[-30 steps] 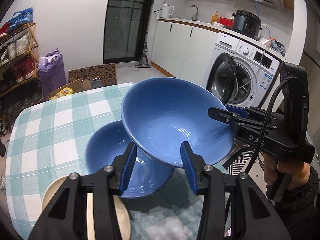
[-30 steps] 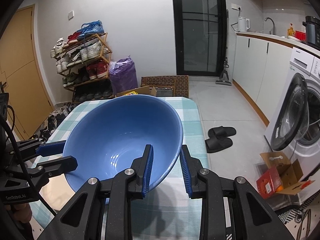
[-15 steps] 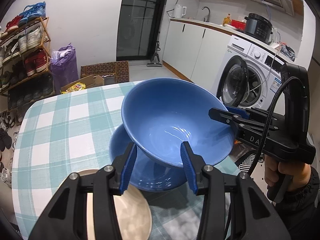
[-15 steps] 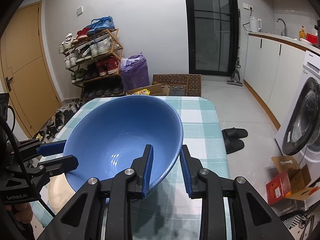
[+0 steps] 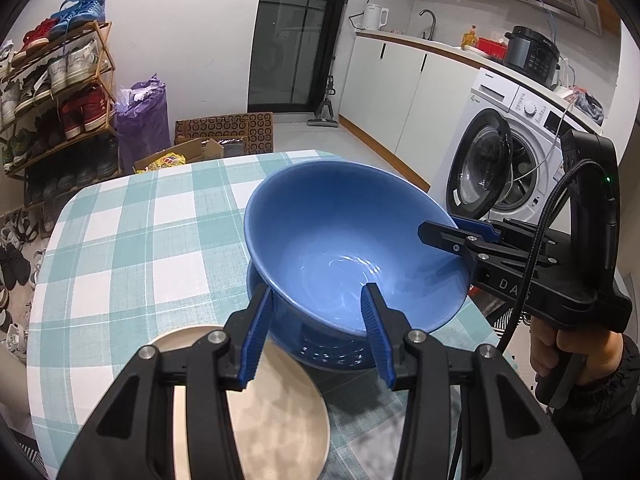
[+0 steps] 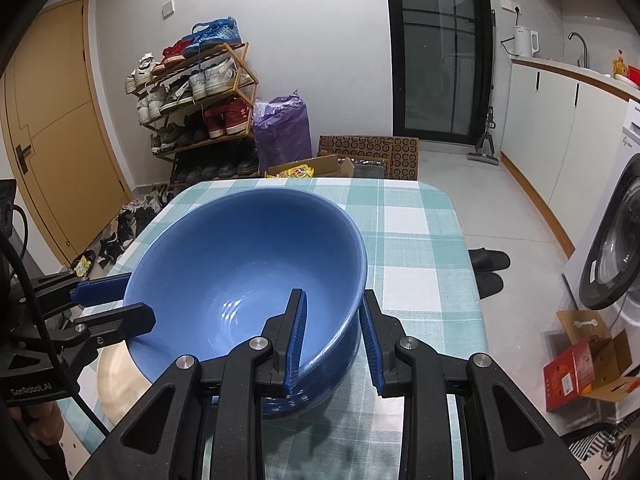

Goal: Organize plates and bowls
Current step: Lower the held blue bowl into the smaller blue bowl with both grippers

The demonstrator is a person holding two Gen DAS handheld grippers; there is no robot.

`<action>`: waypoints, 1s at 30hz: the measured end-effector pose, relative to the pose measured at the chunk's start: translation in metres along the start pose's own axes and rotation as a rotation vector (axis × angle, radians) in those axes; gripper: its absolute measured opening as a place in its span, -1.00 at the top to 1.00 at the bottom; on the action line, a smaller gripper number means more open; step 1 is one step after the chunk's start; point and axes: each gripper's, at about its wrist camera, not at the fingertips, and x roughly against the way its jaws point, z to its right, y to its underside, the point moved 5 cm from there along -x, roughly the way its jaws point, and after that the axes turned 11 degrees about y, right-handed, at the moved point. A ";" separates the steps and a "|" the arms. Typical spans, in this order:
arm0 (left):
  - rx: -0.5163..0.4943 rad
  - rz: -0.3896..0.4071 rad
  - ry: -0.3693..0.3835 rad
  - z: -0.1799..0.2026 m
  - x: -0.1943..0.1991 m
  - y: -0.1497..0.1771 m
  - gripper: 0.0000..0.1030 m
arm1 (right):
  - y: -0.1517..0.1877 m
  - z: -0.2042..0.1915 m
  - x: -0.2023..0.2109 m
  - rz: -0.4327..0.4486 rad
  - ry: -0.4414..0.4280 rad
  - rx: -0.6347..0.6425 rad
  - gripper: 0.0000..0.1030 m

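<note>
Bowl (image 5: 344, 248), between the jaws: plain blue. Second bowl (image 5: 320, 354) beneath: darker blue. Plate (image 5: 276, 404) below the jaws: beige. Tablecloth (image 5: 132, 240): teal-and-white check. Finger pads (image 6: 298, 332): blue.

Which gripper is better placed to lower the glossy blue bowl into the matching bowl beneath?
Probably the right gripper: its pads close narrowly on the rim of the glossy blue bowl, directly above the lower blue bowl. The left gripper straddles the rim more widely.

Checked teal-and-white table (image 5: 132, 240) bearing a lower blue bowl (image 5: 320, 356) and beige plate (image 5: 280, 412).
</note>
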 end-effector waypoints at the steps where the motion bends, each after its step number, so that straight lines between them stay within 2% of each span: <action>1: 0.001 -0.003 -0.001 -0.001 -0.001 0.001 0.14 | 0.001 -0.001 -0.002 -0.003 -0.001 0.001 0.46; 21: 0.021 -0.040 -0.010 -0.013 -0.019 0.013 0.14 | 0.009 -0.002 -0.025 -0.050 -0.003 0.003 0.46; 30: 0.018 -0.056 -0.019 -0.014 -0.028 0.018 0.14 | 0.016 -0.006 -0.032 -0.059 0.024 0.019 0.46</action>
